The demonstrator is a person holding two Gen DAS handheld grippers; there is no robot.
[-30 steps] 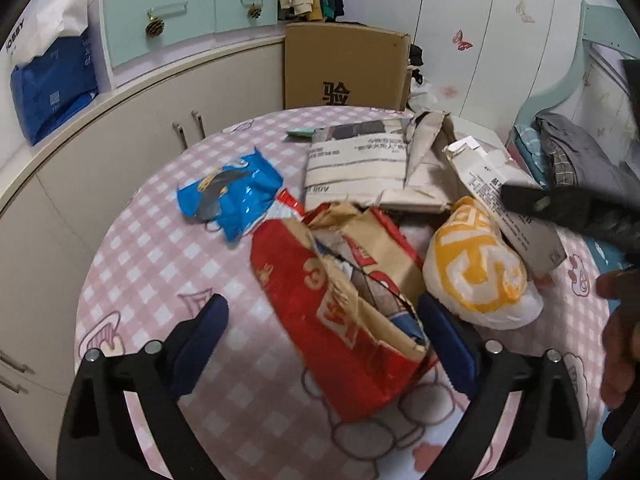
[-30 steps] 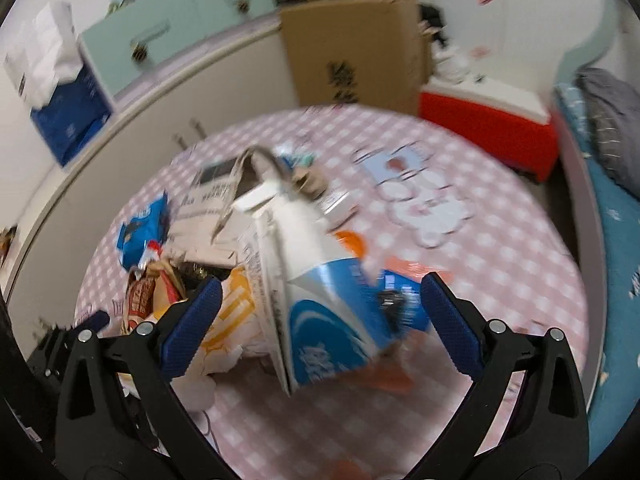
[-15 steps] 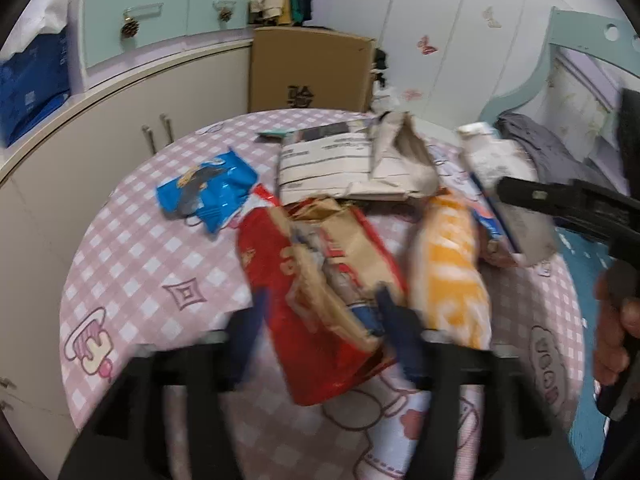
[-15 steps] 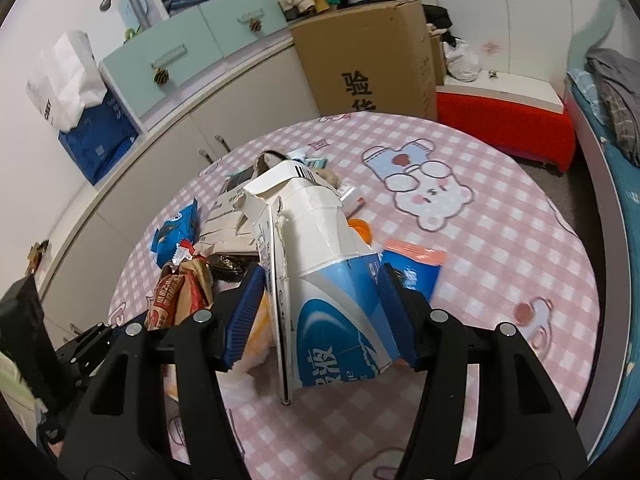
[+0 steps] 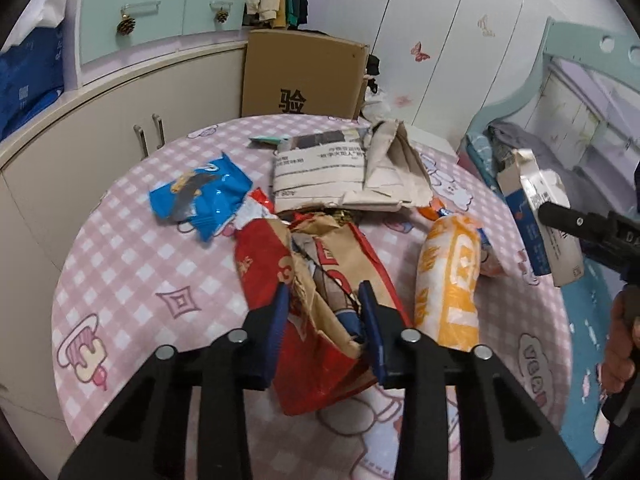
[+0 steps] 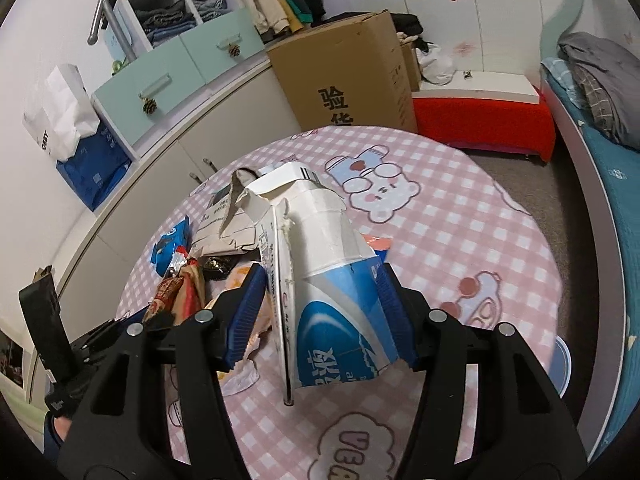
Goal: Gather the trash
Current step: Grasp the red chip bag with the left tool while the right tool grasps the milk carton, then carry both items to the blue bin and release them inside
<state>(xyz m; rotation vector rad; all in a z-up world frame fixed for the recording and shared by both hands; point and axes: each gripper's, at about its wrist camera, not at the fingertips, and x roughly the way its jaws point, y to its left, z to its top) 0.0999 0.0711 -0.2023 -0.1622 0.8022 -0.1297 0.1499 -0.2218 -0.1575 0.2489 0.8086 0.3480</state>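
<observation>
Pink-white checked tablecloth (image 5: 132,264), red-brown bag (image 5: 320,280), blue-white carton (image 6: 332,280), orange-white wrapper (image 5: 448,280).

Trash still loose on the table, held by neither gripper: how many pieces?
At least 3: blue snack wrapper far left, flattened paper packaging at the back, yellow bag right of the red bag. Smaller scraps may hide underneath.

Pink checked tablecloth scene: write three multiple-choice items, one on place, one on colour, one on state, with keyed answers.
1. Where is the shiny blue snack wrapper relative to the torn red paper bag in the left wrist view?
A. upper left
B. inside
C. right

2. What colour is the plastic bag with the white pattern?
A. green
B. orange
C. black

3. What is the right gripper doing?
A. hanging open
B. clamping the torn blue-and-white carton
C. holding a cup

Answers: A, it lies upper left; B, orange shows; C no, B: both pads press the carton.
</observation>
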